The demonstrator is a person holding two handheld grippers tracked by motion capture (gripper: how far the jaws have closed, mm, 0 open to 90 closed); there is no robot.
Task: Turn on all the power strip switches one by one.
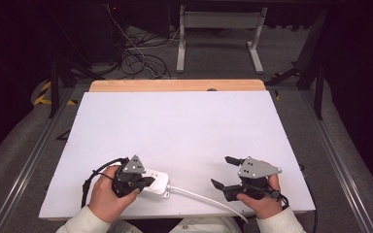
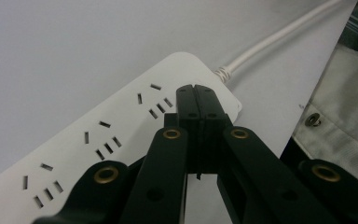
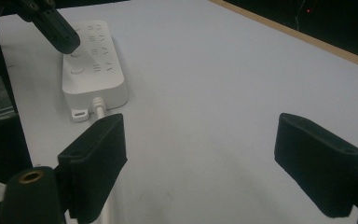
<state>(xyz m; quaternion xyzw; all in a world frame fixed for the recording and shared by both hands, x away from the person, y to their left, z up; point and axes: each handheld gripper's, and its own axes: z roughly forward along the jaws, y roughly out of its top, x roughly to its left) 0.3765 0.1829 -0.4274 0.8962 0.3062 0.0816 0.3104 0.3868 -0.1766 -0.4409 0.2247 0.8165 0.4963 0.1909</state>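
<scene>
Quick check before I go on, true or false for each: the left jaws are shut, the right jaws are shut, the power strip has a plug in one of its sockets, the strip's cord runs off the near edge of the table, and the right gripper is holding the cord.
1. The left gripper has its jaws shut. True; they are pressed together over the power strip.
2. The right gripper has its jaws shut. False; they stand wide apart, nothing between them.
3. A plug sits in one of the strip's sockets. False; the visible sockets are empty.
4. The cord runs off the table's near edge. True.
5. The right gripper holds the cord. False; it holds nothing.
</scene>
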